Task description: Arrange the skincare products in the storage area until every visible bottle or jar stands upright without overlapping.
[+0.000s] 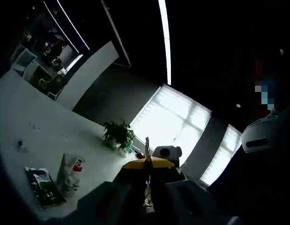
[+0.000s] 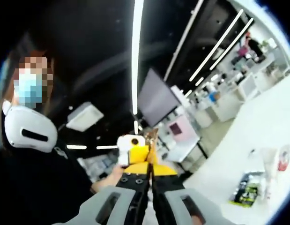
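Observation:
Both grippers are raised above the table and point at each other, tip to tip. My left gripper (image 1: 147, 177) is dark in the left gripper view, with its jaws pressed together and nothing between them. The yellow right gripper (image 1: 147, 162) faces it. In the right gripper view my right gripper (image 2: 150, 177) is shut and empty, and the yellow left gripper (image 2: 144, 158) sits just past it. A white tube with a red label (image 1: 70, 172) (image 2: 272, 161) lies on the white table (image 1: 37, 126) beside a dark green packet (image 1: 44, 187) (image 2: 248, 188).
A potted plant (image 1: 119, 133) stands at the table's far edge near bright windows (image 1: 173, 119). A small dark object (image 1: 20, 145) lies on the table. A person wearing a white headset (image 2: 28, 127) stands close behind the grippers, with one hand (image 2: 112, 177) on the left one.

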